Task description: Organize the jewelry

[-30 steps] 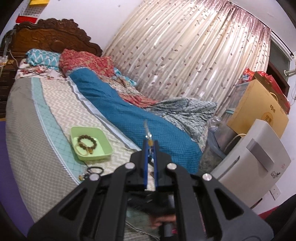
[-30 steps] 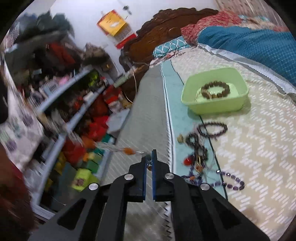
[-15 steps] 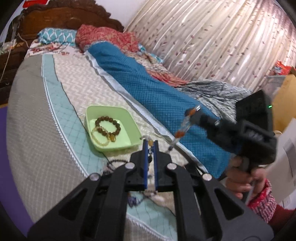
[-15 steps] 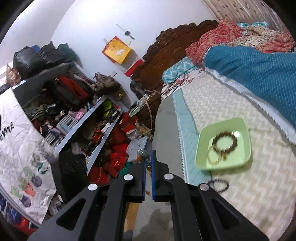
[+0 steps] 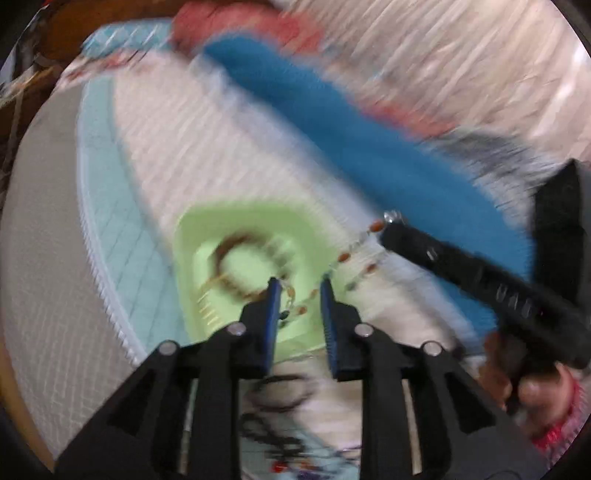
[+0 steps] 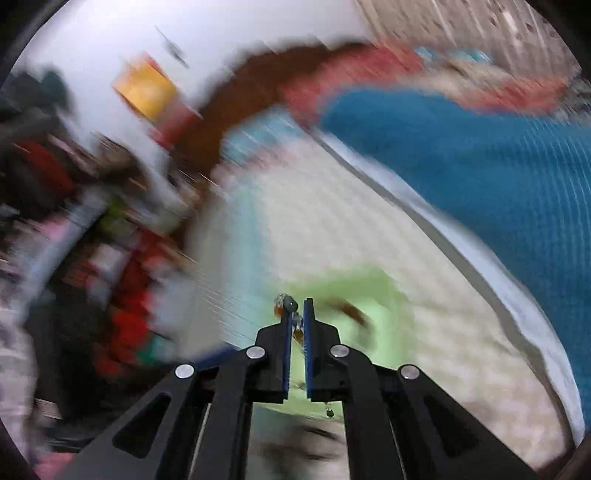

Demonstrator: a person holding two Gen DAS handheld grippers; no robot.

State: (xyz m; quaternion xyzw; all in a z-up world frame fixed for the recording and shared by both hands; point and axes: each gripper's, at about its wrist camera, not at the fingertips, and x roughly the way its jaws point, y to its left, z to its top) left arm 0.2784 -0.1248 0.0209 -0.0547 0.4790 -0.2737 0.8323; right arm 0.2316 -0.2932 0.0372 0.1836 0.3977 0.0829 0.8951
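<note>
Left wrist view: left gripper [image 5: 297, 284] jaws spread, beaded necklace [image 5: 354, 251] slack between them over green tray [image 5: 192, 236], lower centre. Right gripper [image 6: 297, 306] pinching other end. Risk: chain snags open jaw, spills beside tray.

Both views are badly blurred. A bed [image 5: 192, 147] fills most of the left view, spread with a pale zigzag cover that has a light teal band and a grey edge. A blue blanket [image 5: 369, 147] lies along it, with red patterned bedding [image 5: 251, 26] at the head. A pale curtain [image 5: 461, 66] hangs behind. The right view shows a dark wooden headboard [image 6: 258, 96], a white wall [image 6: 240, 37] with a yellow item [image 6: 146, 90] on it, and cluttered shelves [image 6: 74, 206] beside the bed.
</note>
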